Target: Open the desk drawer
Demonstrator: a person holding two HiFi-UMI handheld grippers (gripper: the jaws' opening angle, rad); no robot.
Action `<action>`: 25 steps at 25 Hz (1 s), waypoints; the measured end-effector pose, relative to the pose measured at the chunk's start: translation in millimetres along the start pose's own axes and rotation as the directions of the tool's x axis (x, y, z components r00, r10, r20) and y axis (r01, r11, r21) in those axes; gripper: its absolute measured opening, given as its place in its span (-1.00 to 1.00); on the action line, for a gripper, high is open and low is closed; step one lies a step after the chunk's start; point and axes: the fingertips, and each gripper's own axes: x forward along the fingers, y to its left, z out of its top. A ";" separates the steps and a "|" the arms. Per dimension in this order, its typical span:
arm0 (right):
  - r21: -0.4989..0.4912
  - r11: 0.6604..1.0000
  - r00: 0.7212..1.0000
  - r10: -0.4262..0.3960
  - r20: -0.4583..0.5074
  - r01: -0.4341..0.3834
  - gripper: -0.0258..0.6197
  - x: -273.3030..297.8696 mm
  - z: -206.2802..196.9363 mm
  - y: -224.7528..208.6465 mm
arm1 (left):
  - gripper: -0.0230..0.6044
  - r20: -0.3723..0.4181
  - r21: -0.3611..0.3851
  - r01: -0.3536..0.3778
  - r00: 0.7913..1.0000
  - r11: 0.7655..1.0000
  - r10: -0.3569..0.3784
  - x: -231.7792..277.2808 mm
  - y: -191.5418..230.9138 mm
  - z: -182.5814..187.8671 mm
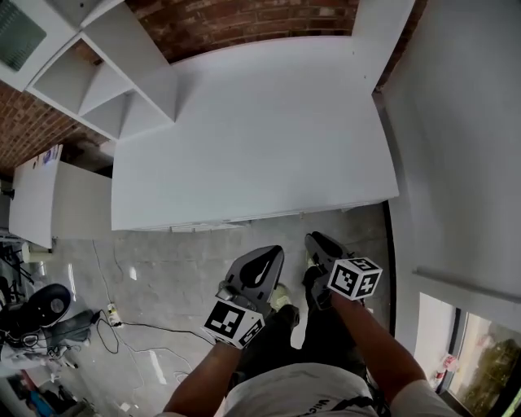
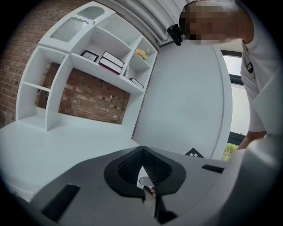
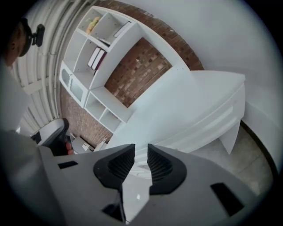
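The white desk (image 1: 252,130) fills the middle of the head view, and its drawer front shows as a thin strip under the near edge (image 1: 244,218). Both grippers hang in front of the desk, below that edge and apart from it. My left gripper (image 1: 273,254) has its jaws meeting at the tips (image 2: 142,150) with nothing between them. My right gripper (image 1: 316,241) has its jaws a narrow gap apart (image 3: 141,148), also with nothing between them. In the right gripper view the desk (image 3: 177,106) stretches away ahead, with the long drawer front (image 3: 212,121) along its side.
A white shelf unit (image 1: 106,81) stands on the desk's back left corner against a brick wall (image 1: 244,20), with books (image 2: 110,62) on its upper shelves. A white wall (image 1: 464,147) bounds the right. Cables and a power strip (image 1: 114,313) lie on the floor at left, near a chair (image 1: 41,305).
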 end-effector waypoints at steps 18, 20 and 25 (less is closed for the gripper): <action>0.269 0.961 0.998 -0.058 -0.023 0.062 -0.55 99.4 -49.0 -119.3 | -0.89 -0.075 -0.021 0.004 0.997 1.000 -0.006 63.2 47.5 -60.0; 0.280 0.958 0.998 -0.064 -0.021 0.067 -0.53 104.5 -50.1 -125.5 | -0.89 -0.076 -0.022 0.004 0.997 1.000 -0.006 64.9 50.4 -62.4; 0.305 0.951 0.999 -0.050 -0.014 0.052 -0.52 114.9 -53.3 -132.1 | -0.89 -0.073 -0.020 0.004 0.997 1.000 -0.005 65.6 54.5 -67.8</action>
